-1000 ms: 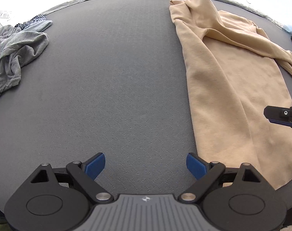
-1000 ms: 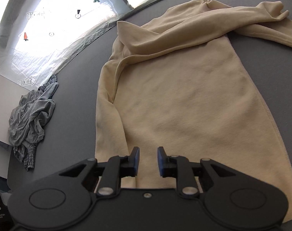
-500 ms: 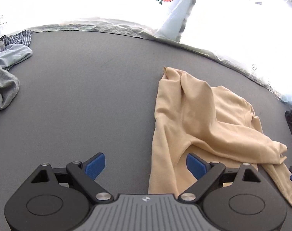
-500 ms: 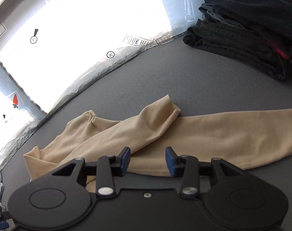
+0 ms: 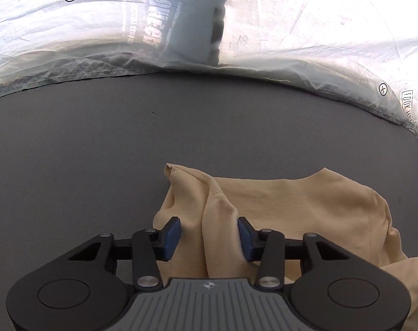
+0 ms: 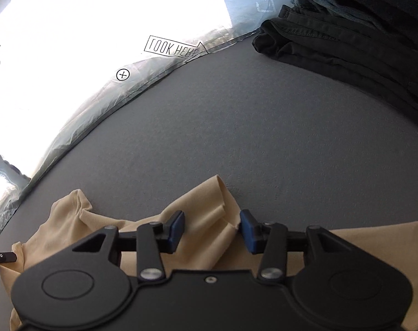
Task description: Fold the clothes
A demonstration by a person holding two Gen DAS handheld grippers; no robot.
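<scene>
- Left gripper [image 5: 209, 234] has just been closing around a ridge of the shirt [image 5: 305, 207]; whether the pads already press cannot be told.
- Right gripper [image 6: 212, 227] is held half open over a sleeve end [image 6: 209, 201], cloth between the jaws.
- Shirt is spread on the grey table [image 5: 126, 143]; it is judged light, soft and limp, best taken at seams.

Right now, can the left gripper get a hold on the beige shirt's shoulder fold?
Probably yes. The left gripper has just been closing, and a raised fold of the beige shirt already stands between its blue pads. Nothing else lies in the way on the grey table.
</scene>
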